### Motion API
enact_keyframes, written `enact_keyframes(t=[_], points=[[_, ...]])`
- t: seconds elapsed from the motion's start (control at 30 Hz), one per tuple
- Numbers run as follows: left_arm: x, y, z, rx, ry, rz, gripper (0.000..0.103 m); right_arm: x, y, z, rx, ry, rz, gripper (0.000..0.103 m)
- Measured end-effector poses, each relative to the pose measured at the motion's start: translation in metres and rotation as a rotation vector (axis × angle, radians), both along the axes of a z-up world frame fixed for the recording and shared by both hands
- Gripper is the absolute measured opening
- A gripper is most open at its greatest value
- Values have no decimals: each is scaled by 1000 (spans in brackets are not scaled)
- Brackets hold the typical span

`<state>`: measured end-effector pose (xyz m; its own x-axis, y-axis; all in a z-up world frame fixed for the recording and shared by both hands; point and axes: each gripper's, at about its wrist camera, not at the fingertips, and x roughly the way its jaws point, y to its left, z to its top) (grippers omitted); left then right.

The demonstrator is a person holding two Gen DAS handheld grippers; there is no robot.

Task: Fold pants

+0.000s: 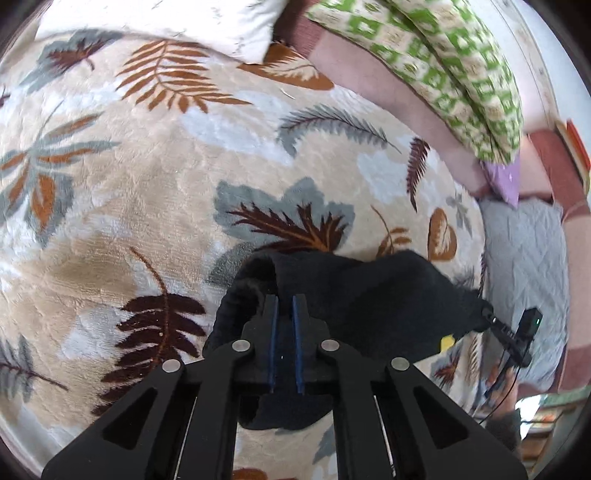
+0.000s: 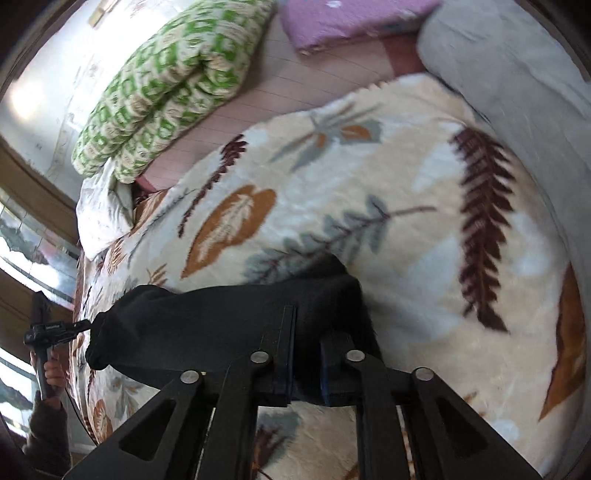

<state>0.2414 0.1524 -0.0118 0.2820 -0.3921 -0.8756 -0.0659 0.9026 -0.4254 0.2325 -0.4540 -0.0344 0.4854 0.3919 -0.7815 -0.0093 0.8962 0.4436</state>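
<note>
Black pants (image 1: pixel 369 291) hang stretched between my two grippers above a leaf-patterned blanket (image 1: pixel 184 177). My left gripper (image 1: pixel 285 306) is shut on one end of the pants, with cloth bunched between its blue pads. My right gripper (image 2: pixel 308 332) is shut on the other end of the pants (image 2: pixel 207 325). In the left wrist view the right gripper (image 1: pixel 491 317) shows at the far right, pinching the cloth's corner. In the right wrist view the left gripper (image 2: pixel 86 325) shows at the far left, pinching the other corner.
The blanket (image 2: pixel 406 221) covers a bed. A folded green patterned quilt (image 1: pixel 443 62) lies at the far side, also in the right wrist view (image 2: pixel 166 85). A white pillow (image 1: pixel 207 22), a purple pillow (image 2: pixel 351 18) and a grey quilted cover (image 1: pixel 524 266) lie around it.
</note>
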Motion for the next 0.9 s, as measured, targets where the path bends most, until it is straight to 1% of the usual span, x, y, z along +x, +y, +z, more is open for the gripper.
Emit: enact_keyframes(t=[0.03,0.1,0.13,0.17,0.2,0.23,0.3,0.37,0.4,0.43,0.47,0.5,0.53,0.57,0.6,0.67,0.7,0.73,0.77,0.8,0.87,0.9], points=[[-1,-1,0,8,4,-14,8,-3,-5,-4,20,12,-18,19],[-3,-3,-3,-4,11,-48,18,-6,-12,-7,53,18,-43,24],[-5,-4,-4,-5,16,-59,26,-9,-16,-7,74,15,-56,27],[-6,-5,-6,4,21,-69,33,-10,-17,-7,79,12,-65,31],[-8,-6,-7,7,21,-78,35,-11,-17,-6,82,8,-69,35],[-9,-8,-9,10,20,-91,38,-12,-17,-5,87,2,-65,36],[-10,-14,-10,14,23,-121,38,-13,-14,-3,82,-2,-61,38],[-12,-23,-11,8,24,-166,38,-15,-13,-3,80,5,-59,38],[-13,-28,-10,19,18,-182,38,-15,-14,-4,79,9,-62,38],[-14,-34,-8,49,1,-194,38,-15,-14,-5,79,14,-68,38],[-16,-42,-5,105,-29,-207,38,-15,-15,-7,88,16,-75,39],[-17,-47,-5,134,-35,-215,36,-14,-16,-8,99,19,-76,39],[-17,-51,-7,156,-27,-216,22,-15,-16,-9,107,22,-76,39],[-16,-55,-9,180,-7,-213,22,-15,-15,-11,112,23,-70,40],[-16,-57,-10,196,-5,-209,22,-15,-13,-12,113,22,-60,40],[-16,-58,-8,225,-27,-185,20,-17,-8,-14,105,17,-40,40],[-16,-57,-4,236,-39,-160,20,-17,-5,-15,101,15,-28,39],[-15,-54,-2,234,-46,-139,20,-17,-1,-15,78,14,-13,35],[-13,-49,1,224,-51,-112,20,-16,5,-13,34,14,8,20],[-11,-42,5,214,-55,-83,19,-15,12,-9,16,3,41,8],[-7,-30,13,197,-62,-52,19,-14,21,7,10,-55,72,8],[-7,-27,14,197,-62,-43,19,-14,25,20,16,-105,79,8]])
